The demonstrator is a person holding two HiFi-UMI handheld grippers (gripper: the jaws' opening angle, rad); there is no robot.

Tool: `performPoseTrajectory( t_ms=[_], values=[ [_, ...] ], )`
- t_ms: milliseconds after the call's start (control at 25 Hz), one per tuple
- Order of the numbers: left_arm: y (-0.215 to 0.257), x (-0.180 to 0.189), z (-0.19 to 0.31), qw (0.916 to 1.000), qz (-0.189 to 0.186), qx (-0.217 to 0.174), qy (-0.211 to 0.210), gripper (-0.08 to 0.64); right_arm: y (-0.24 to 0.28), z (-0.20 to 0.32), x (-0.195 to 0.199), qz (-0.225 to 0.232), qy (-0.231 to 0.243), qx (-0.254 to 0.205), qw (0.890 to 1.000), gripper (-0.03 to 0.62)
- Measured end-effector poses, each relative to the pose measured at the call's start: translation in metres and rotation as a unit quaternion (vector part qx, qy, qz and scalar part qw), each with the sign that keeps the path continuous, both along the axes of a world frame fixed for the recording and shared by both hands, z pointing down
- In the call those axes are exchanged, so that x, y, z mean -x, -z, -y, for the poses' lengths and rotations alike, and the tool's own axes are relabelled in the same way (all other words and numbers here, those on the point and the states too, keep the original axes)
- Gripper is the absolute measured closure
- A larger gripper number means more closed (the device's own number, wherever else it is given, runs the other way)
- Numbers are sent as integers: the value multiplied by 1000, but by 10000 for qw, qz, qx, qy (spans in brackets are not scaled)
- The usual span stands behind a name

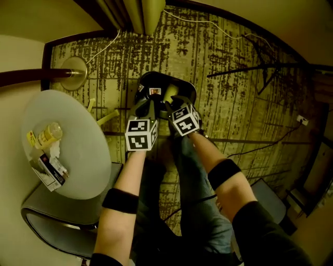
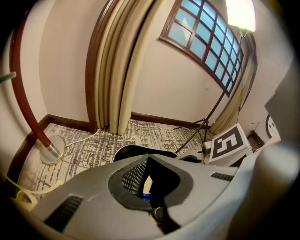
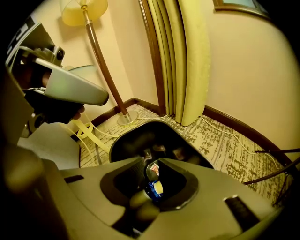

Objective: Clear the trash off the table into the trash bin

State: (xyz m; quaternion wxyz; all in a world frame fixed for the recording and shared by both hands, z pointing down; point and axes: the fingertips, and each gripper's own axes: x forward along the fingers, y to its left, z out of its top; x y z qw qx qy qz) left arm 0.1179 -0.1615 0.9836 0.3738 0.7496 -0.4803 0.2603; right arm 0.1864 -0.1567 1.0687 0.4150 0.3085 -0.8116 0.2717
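A black trash bin (image 1: 183,86) stands on the patterned carpet, with some trash in its bottom (image 3: 136,140). Both grippers hang side by side just above its opening. My left gripper (image 1: 144,107) has its jaws together (image 2: 147,160); a cream and blue scrap shows in the hollow behind the pads, and I cannot tell whether it is held. My right gripper (image 1: 175,104) stands slightly open (image 3: 150,161), with a blue and yellow wrapper (image 3: 154,188) loose between its jaws. On the round white table (image 1: 83,150) at the left lie a plastic bottle (image 1: 48,134) and a small box (image 1: 49,172).
A floor lamp's base (image 1: 73,72) stands left of the bin, curtains (image 1: 138,13) behind it. A black tripod stand (image 1: 260,67) and cables cross the carpet at the right. A grey chair (image 1: 57,223) sits under the table's near edge. The person's legs are below the grippers.
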Motion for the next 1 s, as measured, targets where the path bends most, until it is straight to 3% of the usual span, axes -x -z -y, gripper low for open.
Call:
performPoseTrajectory(
  t_ms=[40, 120, 360, 600, 800, 1000],
  values=[
    [16, -2, 0, 10000, -50, -13, 39, 560, 16, 1, -2, 7, -4, -41, 10000, 536],
    [53, -5, -1, 9999, -116, -39, 102, 560, 56, 5, -6, 55, -53, -135, 9999, 591],
    [195, -4, -8, 9988, -222, -349, 245, 560, 210, 3, 4, 312, 26, -352, 9989, 591],
    [336, 20, -41, 9922, -222, -1083, 577, 560, 346, -18, 42, 726, 370, -927, 9924, 591],
    [412, 62, -80, 9838, 25, -1435, 1073, 560, 436, -35, 82, 1149, 862, -1252, 9817, 591],
    [456, 118, -129, 9703, 384, -1583, 1790, 560, 495, -66, 127, 1457, 1664, -1359, 9657, 591]
  ],
)
